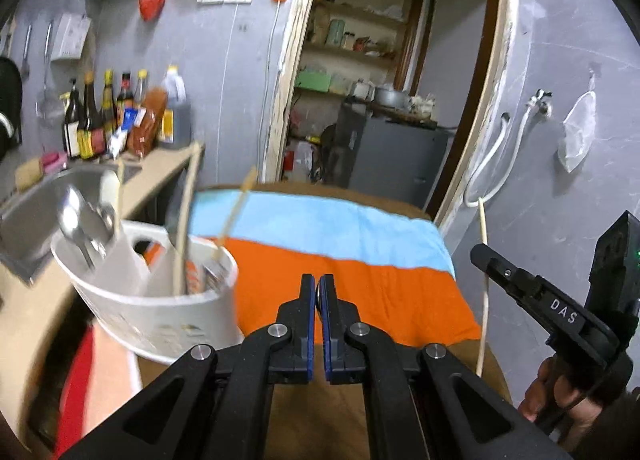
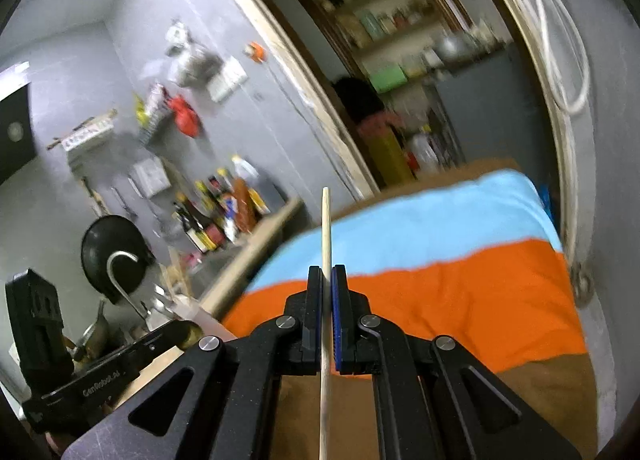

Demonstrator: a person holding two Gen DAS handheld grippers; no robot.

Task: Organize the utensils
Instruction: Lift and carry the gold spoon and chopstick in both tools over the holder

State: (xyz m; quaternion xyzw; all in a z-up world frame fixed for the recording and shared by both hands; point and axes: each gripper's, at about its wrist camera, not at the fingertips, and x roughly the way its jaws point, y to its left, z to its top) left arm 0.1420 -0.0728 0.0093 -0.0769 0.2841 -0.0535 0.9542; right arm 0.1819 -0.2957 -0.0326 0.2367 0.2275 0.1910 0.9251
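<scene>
Right claw pinches thin pale wooden chopstick mid-shaft: light, stiff, prone to swivelling. Left claw closed, empty.

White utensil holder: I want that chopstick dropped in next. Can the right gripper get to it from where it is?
Probably yes. The right gripper grips the chopstick above the orange-and-blue cloth, and nothing stands between it and the white utensil holder, whose top is open.
</scene>
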